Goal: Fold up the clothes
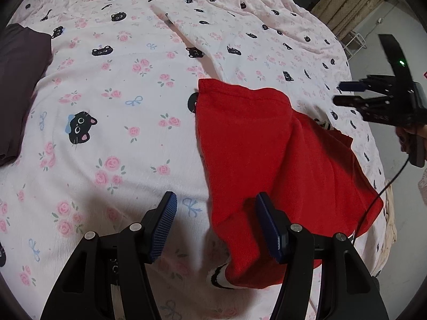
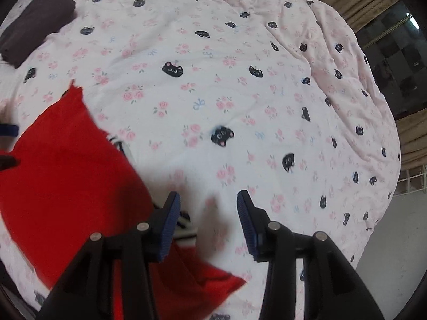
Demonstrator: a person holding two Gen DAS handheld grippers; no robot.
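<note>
Bed with pink cotton sheet printed with roses, bows and black cat faces was the work surface; it was rumpled toward the far side. Red knit garment lay on the sheet near the bed's near right edge, partly folded, with a black-and-white striped trim showing at its lower edge. A dark brown folded cloth sat well apart at the far left.

Left tool was held spread, nothing pinched, right pad over the garment's lower corner. Right tool was likewise spread and empty, left pad above the striped trim, the rest over bare sheet.

Judged step: regrasp for the next fold. Best done with each tool closed on one corner of the same edge, all layers caught together, not the sheet beneath. Edge to be lifted evenly, carried across and laid flush. Risk: knit sagging between grips, layers slipping apart.
</note>
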